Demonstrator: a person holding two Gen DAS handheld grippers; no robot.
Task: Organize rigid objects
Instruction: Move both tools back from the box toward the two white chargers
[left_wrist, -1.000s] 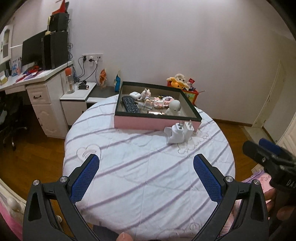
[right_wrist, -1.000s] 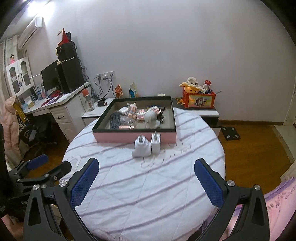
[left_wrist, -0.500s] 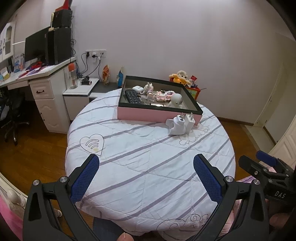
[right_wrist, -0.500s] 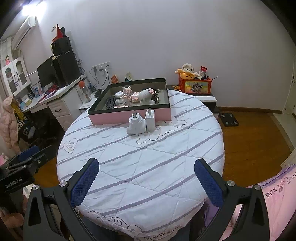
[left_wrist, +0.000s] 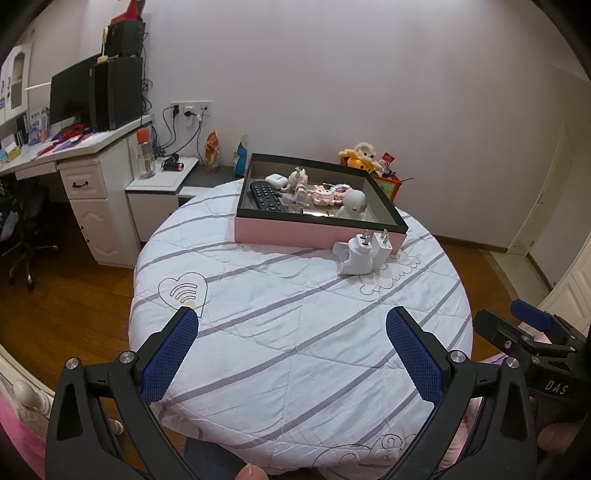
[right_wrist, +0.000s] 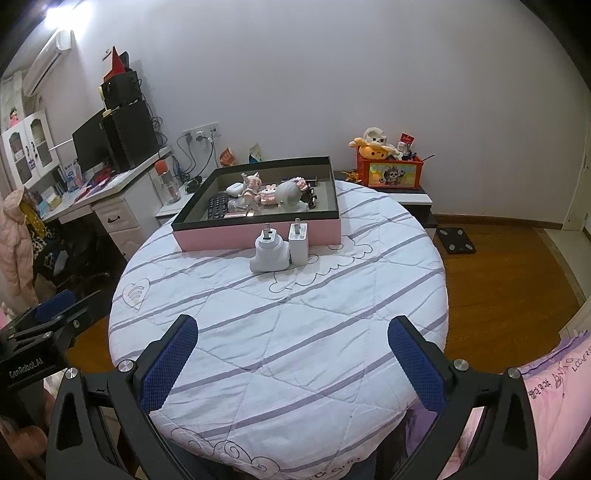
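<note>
A pink box with a dark rim stands at the far side of the round table. It holds a black remote, a white earbud case, small figurines and a white round camera-like toy. Two white plug adapters stand on the cloth just in front of the box. My left gripper and right gripper are both open and empty, held over the table's near edge, well short of the adapters.
The table wears a white quilt with purple stripes. A white desk with monitor and speakers stands left. A low cabinet with an orange toy box stands behind. A black scale lies on the wooden floor at the right.
Both grippers have drawn back and up from the table, so more of the table and floor shows. Both stay open. Nothing on the table has moved.
</note>
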